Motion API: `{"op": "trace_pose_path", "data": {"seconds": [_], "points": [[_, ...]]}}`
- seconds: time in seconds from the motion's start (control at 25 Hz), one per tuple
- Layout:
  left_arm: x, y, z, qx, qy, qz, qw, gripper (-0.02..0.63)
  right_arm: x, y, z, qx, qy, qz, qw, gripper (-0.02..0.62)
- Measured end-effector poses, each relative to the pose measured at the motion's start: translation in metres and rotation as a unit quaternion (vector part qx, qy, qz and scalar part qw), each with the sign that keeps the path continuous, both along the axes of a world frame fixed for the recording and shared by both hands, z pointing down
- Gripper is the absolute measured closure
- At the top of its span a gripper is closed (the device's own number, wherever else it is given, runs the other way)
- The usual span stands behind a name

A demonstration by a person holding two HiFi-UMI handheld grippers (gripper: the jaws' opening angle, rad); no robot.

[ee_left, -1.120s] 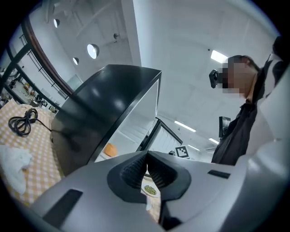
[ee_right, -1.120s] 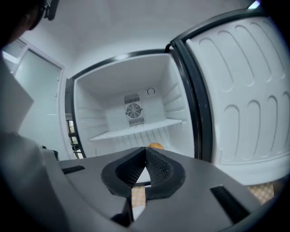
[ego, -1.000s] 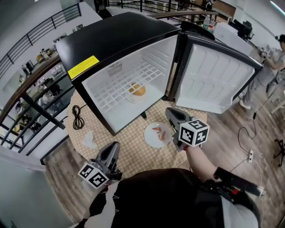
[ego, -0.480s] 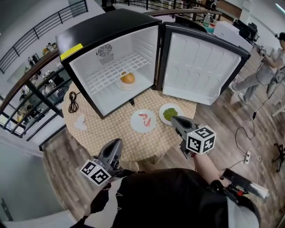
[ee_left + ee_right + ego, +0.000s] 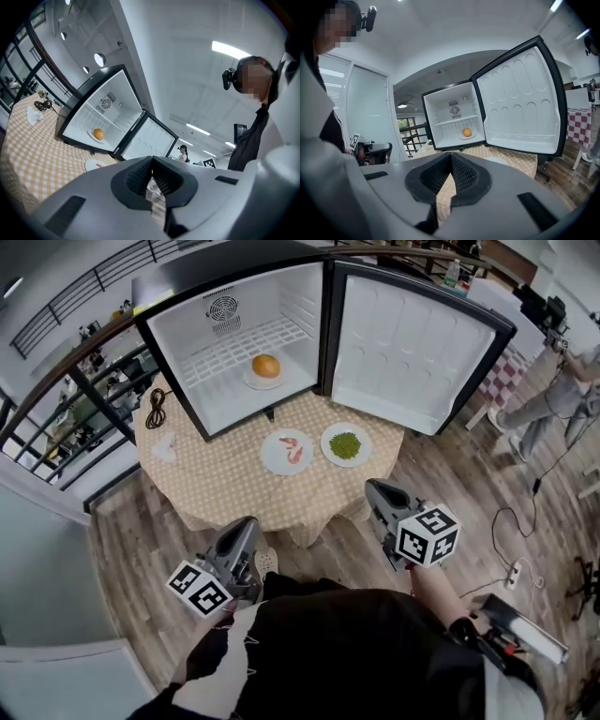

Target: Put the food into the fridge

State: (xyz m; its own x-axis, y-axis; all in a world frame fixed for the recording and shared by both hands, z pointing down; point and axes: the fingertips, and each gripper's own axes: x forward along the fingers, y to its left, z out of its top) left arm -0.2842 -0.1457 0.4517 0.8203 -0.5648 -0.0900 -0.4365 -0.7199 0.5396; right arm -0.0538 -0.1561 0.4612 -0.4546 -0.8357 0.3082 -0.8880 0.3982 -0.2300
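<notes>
The small black fridge [image 5: 234, 329] stands open on the round checked table [image 5: 216, 493], its door [image 5: 412, 343] swung right. Inside, an orange bun [image 5: 265, 365] lies on a white plate. In front of the fridge sit a plate of shrimp [image 5: 287, 452] and a plate of green food [image 5: 346, 444]. My left gripper [image 5: 246, 526] and right gripper [image 5: 375, 488] hang below the table's near edge, both shut with nothing in them. The left gripper view shows its jaws [image 5: 151, 161] closed, with the fridge [image 5: 101, 122] and bun [image 5: 98, 134] far off. The right gripper view [image 5: 451, 157] faces the bun [image 5: 466, 132].
A black cable [image 5: 156, 409] and a crumpled white tissue [image 5: 164, 448] lie on the table's left side. A dark railing [image 5: 84, 390] runs along the left. Wooden floor surrounds the table. A person [image 5: 553, 381] stands at the far right, a power strip [image 5: 514, 573] on the floor.
The view has pulled back from the table. Both grippers drew away from the tabletop, the right one leaving the shrimp plate. The green plate has come into view.
</notes>
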Motion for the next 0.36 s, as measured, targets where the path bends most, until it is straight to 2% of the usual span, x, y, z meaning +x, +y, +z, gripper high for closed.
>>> {"op": "trace_pose_path", "data": {"seconds": [0.16, 0.36], "points": [[0.009, 0.029, -0.010, 0.014, -0.009, -0.001, 0.9999, 0.592, 0.009, 0.026, -0.003, 0.010, -0.010, 0.001, 1.000, 0.578], [0.018, 0.052, -0.016, 0.013, -0.008, -0.003, 0.9999, 0.592, 0.015, 0.046, -0.011, 0.008, -0.002, -0.006, 1.000, 0.578]]}}
